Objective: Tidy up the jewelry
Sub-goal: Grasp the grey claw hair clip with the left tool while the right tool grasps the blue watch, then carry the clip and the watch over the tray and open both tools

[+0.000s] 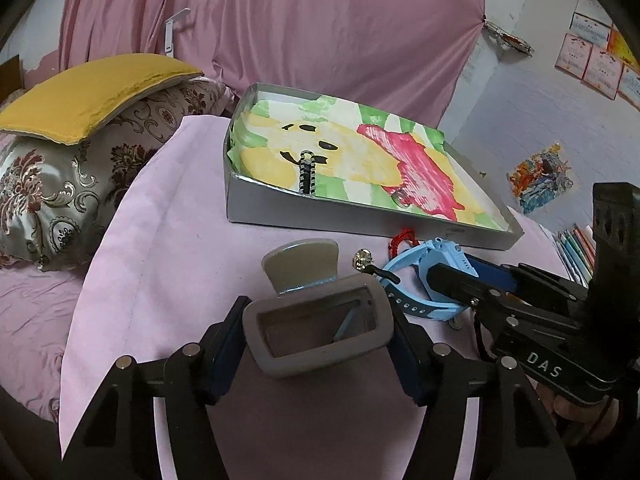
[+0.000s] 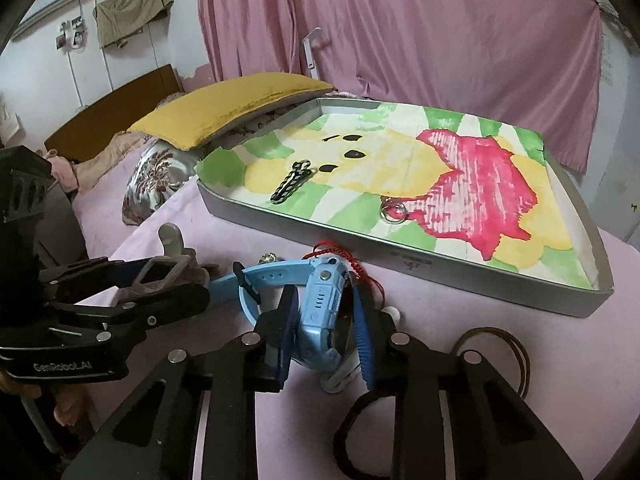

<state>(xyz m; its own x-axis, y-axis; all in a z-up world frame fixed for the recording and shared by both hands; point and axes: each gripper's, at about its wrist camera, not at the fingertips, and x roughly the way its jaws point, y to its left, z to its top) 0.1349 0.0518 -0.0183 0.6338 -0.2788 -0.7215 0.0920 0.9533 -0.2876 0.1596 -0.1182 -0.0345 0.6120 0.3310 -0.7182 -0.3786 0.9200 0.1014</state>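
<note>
Right gripper (image 2: pixel 326 322) closed on blue watch (image 2: pixel 320 312) — pads pinching the case from both sides, strap looping off toward 10 o'clock in right wrist view. Left gripper (image 1: pixel 316 328) clamped on a grey rectangular clip (image 1: pixel 318 326) (hair clip or buckle, can't tell which), flared tab sticking out ahead toward 12.

Step in hand, by the look of it: pick-up phase for two pcs at once, both at the cloth-covered surface (image 1: pixel 160 240), neither yet in the tray (image 1: pixel 304 210). Whether either pc is already clear of the cloth — can't tell.

Already inside tray: black-and-white chain bracelet (image 2: pixel 290 182) at approx 11 o'clock from the watch, small ring (image 2: pixel 394 210) at approx 1 o'clock. Loose outside, along tray's near wall: red cord (image 2: pixel 360 268), just behind the watch and touching it, and a small gold-coloured trinket (image 1: pixel 363 258) between clip and watch.

Watch orientation: case on edge between the pads, dark face turned to 3 o'clock, long axis of case running roughly 12–6 along the fingers; strap curling flat-ish on the cloth.

Next move likely calls for: lift high enough to clear tray wall, carry fwd toward 12–1, set down on a bare patch of the painted liner away from ring and bracelet. Risk: trailing strap or red cord snagging on the rim.
</note>
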